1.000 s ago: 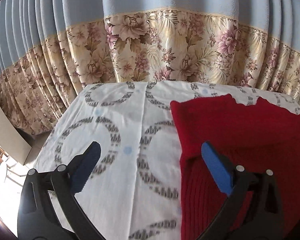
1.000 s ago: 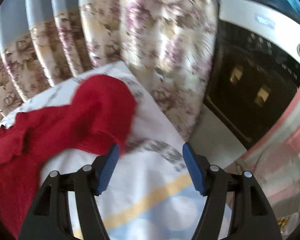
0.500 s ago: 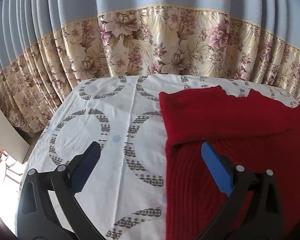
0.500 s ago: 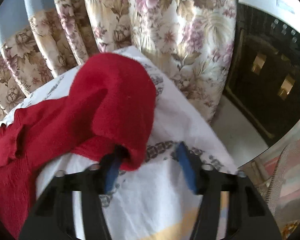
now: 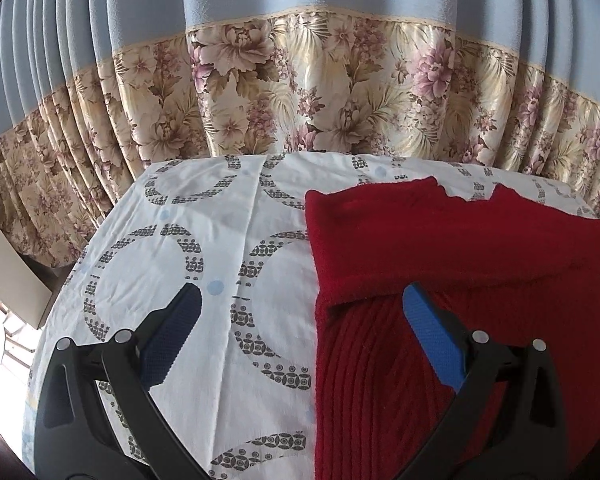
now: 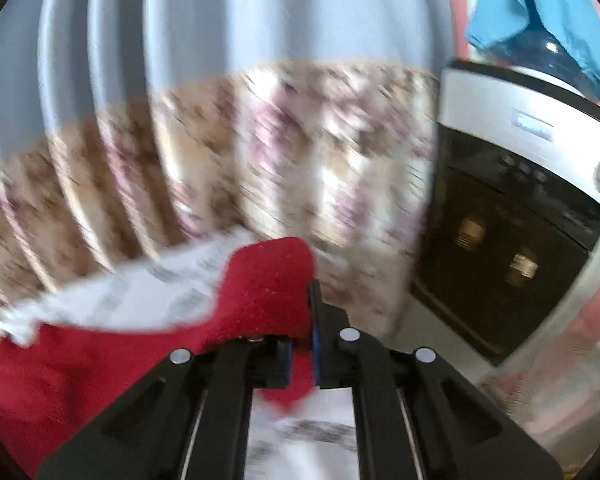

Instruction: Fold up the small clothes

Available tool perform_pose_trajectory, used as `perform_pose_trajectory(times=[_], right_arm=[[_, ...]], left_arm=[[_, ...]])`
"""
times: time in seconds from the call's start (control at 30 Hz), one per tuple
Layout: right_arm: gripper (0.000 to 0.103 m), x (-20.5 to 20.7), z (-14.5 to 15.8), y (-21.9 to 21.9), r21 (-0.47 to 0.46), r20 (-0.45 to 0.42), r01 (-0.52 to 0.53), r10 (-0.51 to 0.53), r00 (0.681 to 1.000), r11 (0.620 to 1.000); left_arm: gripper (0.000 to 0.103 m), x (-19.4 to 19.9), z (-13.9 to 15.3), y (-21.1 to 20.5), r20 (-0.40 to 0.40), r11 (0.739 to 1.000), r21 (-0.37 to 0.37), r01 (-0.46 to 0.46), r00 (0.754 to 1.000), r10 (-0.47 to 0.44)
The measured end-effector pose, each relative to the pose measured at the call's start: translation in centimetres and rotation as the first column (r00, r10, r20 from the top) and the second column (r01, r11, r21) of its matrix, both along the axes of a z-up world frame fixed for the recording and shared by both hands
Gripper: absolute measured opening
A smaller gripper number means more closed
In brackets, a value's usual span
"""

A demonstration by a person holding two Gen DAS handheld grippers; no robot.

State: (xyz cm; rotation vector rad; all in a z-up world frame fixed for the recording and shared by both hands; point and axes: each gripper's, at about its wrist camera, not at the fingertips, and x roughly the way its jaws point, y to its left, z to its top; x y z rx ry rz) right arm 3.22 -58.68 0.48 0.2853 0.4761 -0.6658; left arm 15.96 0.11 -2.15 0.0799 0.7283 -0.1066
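Observation:
A red knit sweater lies on the white patterned sheet, one sleeve folded across its ribbed body. My left gripper hovers open above the sweater's left edge, one blue pad over the sheet and the other over the red knit, holding nothing. In the right wrist view my right gripper is shut on the end of the other red sleeve, lifted off the sheet; the picture is motion-blurred.
A blue curtain with a floral lower band hangs just behind the surface. To the right stands a black and silver water dispenser with a blue cloth draped on top. The sheet's far edge drops off near the curtain.
The right gripper closed on the red sleeve end and rose with it. The left gripper stayed open and barely shifted.

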Motion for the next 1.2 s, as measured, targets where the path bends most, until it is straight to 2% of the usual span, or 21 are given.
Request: perform_pose_trajectory(times=[0.1,0.17,0.27,0.33,0.4,0.43,0.47,0.53,0.63,0.7,0.77,0.93,1.0,1.1,1.2], right_arm=[[0.006,1.5,2.2,3.7,0.017,0.092,-0.116,0.114,0.989,0.993],[0.006,2.7,2.6,6.4,0.045,0.127,-0.194,0.187,0.974,0.98],[0.006,5.1,1.8,11.7,0.085,0.159,-0.328,0.312,0.937,0.941],[0.007,6.5,0.7,15.3,0.087,0.148,-0.405,0.39,0.909,0.91],[0.011,9.3,-2.2,20.7,0.09,0.04,-0.513,0.512,0.858,0.854],[0.024,10.0,-3.6,22.3,0.094,-0.008,-0.539,0.542,0.841,0.837],[0.04,11.7,-6.3,24.8,0.117,-0.117,-0.575,0.586,0.802,0.81],[0.04,12.6,-8.9,26.6,0.135,-0.198,-0.593,0.608,0.769,0.794],[0.041,11.9,-10.3,27.7,0.087,-0.227,-0.588,0.59,0.774,0.804],[0.047,11.2,-10.2,27.4,0.077,-0.225,-0.58,0.581,0.782,0.811],[0.064,9.8,-9.7,26.9,0.056,-0.222,-0.558,0.556,0.801,0.828],[0.065,6.3,-9.3,24.4,0.101,-0.189,-0.522,0.531,0.826,0.847],[0.065,4.2,-8.8,23.1,0.093,-0.163,-0.496,0.504,0.848,0.863],[0.065,2.0,-8.1,20.6,0.081,-0.133,-0.438,0.446,0.885,0.895],[0.065,1.2,-7.1,18.3,0.068,-0.117,-0.402,0.407,0.906,0.913]], left_arm=[[0.1,0.0,0.2,0.0,0.006,1.0,-0.01,0.004,1.0,-0.004],[0.1,0.0,0.4,0.1,0.006,1.0,-0.021,0.005,1.0,-0.005],[0.1,0.1,0.7,0.2,0.008,0.999,-0.033,0.006,1.0,-0.006],[0.1,0.2,0.9,0.3,0.011,0.999,-0.038,0.006,1.0,-0.006],[0.1,0.3,1.0,0.3,0.008,0.999,-0.045,0.007,1.0,-0.006],[0.1,0.4,1.0,0.3,0.005,0.999,-0.047,0.007,1.0,-0.007],[0.1,0.4,0.9,0.2,0.002,0.999,-0.048,0.009,1.0,-0.009],[0.1,0.5,0.7,0.1,-0.006,0.999,-0.044,0.014,1.0,-0.014],[0.1,0.2,0.4,0.0,-0.009,0.999,-0.034,0.02,1.0,-0.02],[0.1,0.2,0.0,0.0,-0.015,0.999,-0.036,0.02,1.0,-0.02],[0.1,0.1,-0.2,-0.1,-0.021,0.999,-0.042,0.021,1.0,-0.022],[0.1,-0.4,-0.5,-1.5,-0.028,0.998,-0.044,0.045,0.999,-0.046],[0.1,-0.7,-0.4,-2.8,-0.028,0.997,-0.043,0.069,0.997,-0.07],[0.1,-1.3,0.1,-5.6,-0.02,0.993,-0.037,0.114,0.993,-0.114],[0.1,-1.6,0.7,-9.5,-0.014,0.985,-0.028,0.169,0.985,-0.169]])
